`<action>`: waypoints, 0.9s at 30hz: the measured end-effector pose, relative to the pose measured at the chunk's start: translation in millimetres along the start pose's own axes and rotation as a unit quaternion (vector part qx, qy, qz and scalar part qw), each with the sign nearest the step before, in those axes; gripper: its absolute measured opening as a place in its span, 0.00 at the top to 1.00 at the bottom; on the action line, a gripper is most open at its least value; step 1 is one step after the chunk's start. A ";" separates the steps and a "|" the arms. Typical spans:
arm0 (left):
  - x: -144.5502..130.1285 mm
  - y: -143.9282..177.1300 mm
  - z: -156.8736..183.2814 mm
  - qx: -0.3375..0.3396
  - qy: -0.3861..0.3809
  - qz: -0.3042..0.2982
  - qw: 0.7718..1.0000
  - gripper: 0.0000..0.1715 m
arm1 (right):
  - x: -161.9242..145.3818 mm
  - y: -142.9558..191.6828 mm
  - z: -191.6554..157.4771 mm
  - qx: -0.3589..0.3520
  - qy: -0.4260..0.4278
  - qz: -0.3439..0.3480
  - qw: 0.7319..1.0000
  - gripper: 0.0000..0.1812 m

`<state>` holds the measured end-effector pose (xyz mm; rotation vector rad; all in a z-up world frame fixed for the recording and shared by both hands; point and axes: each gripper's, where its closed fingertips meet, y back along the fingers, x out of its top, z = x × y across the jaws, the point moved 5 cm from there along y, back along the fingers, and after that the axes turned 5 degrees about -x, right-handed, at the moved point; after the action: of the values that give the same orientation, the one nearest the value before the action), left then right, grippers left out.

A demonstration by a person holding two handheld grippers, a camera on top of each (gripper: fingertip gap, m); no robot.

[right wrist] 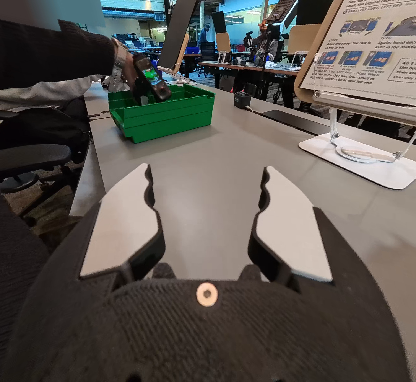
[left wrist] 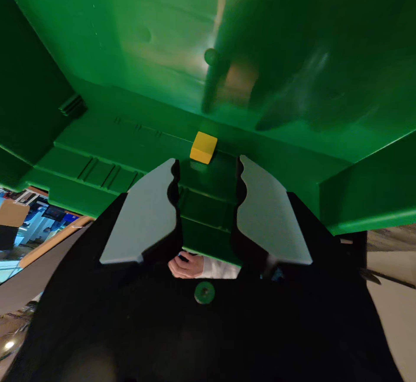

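**Left gripper deep in green bin, yellow cube just ahead**

Left gripper [left wrist: 207, 168] dipped inside the bin [left wrist: 112, 55], jaws parted with only green plastic showing between them. Nothing gripped. Cube [left wrist: 203, 151] just beyond the fingertips, slightly toward the left finger, sitting on the bin floor close against a ridged wall. Contact with the wall hard to judge.

Cube: small, yellow, flat-faced, sharp-edged; likely light and rigid, wood or plastic, not fragile. Smooth faces could slip under a skewed pinch, so best taken squarely across two opposite sides, near mid-height. Nearby wall leaves little room for a finger on that side. Bin probably stiff moulded plastic, light enough to slide on the table if nudged.

Right gripper [right wrist: 207, 193] hovering low over the grey table [right wrist: 225, 157], jaws wide apart and empty, well away from the bin [right wrist: 162, 114]. From this view, left gripper [right wrist: 148, 82] seen angled down into the bin, held by a hand in a dark sleeve.

Around: instruction board on a white stand [right wrist: 360, 157] to the right, small black device [right wrist: 242, 99] with a cable behind the bin, office chair [right wrist: 33, 157] at the left edge. Other desks and people far back. Bin walls the only real obstruction.
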<state>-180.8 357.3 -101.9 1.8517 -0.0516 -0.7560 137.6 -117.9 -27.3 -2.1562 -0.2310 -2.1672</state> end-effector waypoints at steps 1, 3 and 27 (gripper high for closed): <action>1.5 -2.2 -0.8 -0.003 -0.003 -0.002 1.000 0.70 | -0.2 0.0 0.4 0.001 0.000 0.000 1.000 0.49; 4.5 -7.8 -1.7 -0.010 -0.005 -0.007 1.000 0.70 | -0.8 0.4 0.6 0.005 -0.001 -0.001 1.000 0.49; 53.5 213.6 7.4 0.005 0.203 0.532 0.822 0.86 | -5.6 0.7 -1.2 0.037 -0.032 -0.009 0.999 0.54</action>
<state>-75.8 242.1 53.9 1.6053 -0.7466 0.4236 136.6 -119.0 -32.8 -2.1930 -0.3287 -2.0670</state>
